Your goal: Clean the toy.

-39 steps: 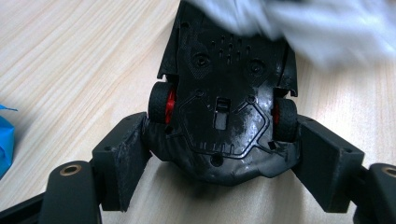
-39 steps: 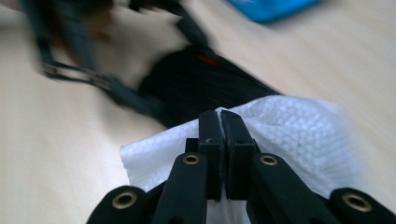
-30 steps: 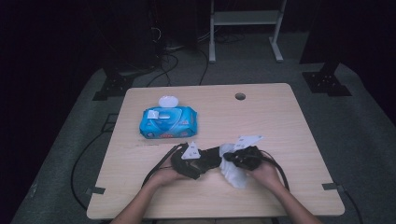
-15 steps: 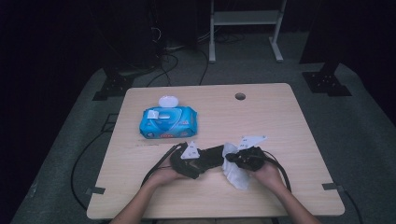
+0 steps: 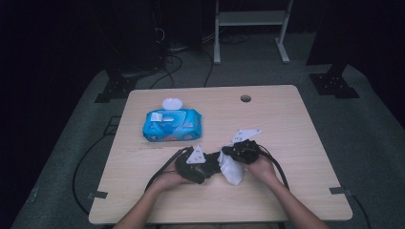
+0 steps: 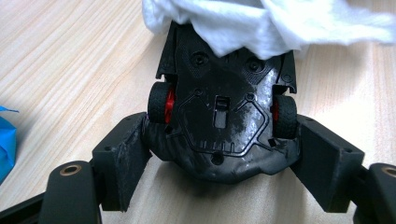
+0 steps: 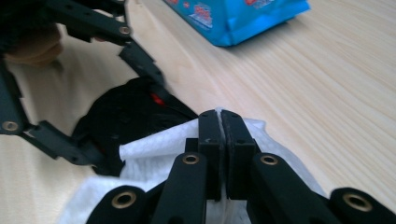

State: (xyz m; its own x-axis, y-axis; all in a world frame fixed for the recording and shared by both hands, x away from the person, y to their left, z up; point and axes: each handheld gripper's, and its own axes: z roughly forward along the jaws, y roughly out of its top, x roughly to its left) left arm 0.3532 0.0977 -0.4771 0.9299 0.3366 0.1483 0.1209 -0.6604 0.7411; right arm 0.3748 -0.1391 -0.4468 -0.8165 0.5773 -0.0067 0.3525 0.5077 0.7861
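Two grippers are engaged: the toy car [image 6: 224, 116] is clamped belly-up in the left gripper [image 6: 219, 177] above the table [image 5: 296, 124], while the wipe [image 7: 154, 149], pinched in the right gripper [image 7: 220, 140], is laid against its far end.

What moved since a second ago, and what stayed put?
The right claw, pinching the white wipe, slid a little along the toy car, wiping its underside. The left claw kept its hold on the car and stayed put. The blue wipes pack did not move.
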